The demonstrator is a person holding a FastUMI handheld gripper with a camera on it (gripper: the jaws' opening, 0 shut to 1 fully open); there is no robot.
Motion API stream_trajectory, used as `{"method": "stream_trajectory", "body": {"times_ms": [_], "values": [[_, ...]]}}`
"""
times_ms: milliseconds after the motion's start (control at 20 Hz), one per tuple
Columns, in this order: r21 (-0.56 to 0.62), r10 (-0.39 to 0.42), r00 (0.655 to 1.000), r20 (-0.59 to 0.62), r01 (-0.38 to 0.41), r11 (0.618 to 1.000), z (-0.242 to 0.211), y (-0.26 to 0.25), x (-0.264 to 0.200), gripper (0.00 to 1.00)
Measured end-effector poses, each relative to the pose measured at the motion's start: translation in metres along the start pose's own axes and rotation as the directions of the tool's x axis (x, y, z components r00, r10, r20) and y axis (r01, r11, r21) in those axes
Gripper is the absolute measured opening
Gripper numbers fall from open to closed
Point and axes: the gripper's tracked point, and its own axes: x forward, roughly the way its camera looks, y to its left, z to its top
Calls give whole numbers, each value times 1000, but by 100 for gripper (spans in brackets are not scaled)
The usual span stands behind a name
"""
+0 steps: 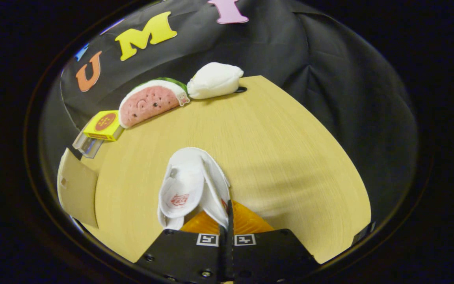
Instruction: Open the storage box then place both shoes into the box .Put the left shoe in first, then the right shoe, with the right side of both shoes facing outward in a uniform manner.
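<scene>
Nearest the camera, the gripper (227,221) has its fingers pressed together on the collar edge of a white shoe (189,189), lifting it above the wooden table (290,157), probably for carrying toward the clear storage box (87,146) beyond.

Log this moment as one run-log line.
gripper: fingers shut on white shoe | shoe: held over wooden table | beyond: watermelon plush, white plush, yellow box
</scene>
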Motion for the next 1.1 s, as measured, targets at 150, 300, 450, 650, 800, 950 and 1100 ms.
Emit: {"method": "stream_trajectory", "body": {"times_ms": [150, 300, 450, 650, 800, 950, 1100], "values": [[68, -14, 1000, 1, 14, 998, -3, 31, -28, 0], [99, -13, 1000, 20, 11, 995, -4, 79, -59, 0], [143, -11, 1000, 27, 7, 990, -9, 137, -92, 0], [171, -16, 998, 53, 7, 985, -13, 230, -135, 0], [195, 17, 997, 77, -32, 980, -13, 308, -157, 0], [189, 45, 994, 99, -63, 980, -16, 379, -167, 0], [170, 68, 992, 106, -85, 982, -25, 436, -163, 0]]}}
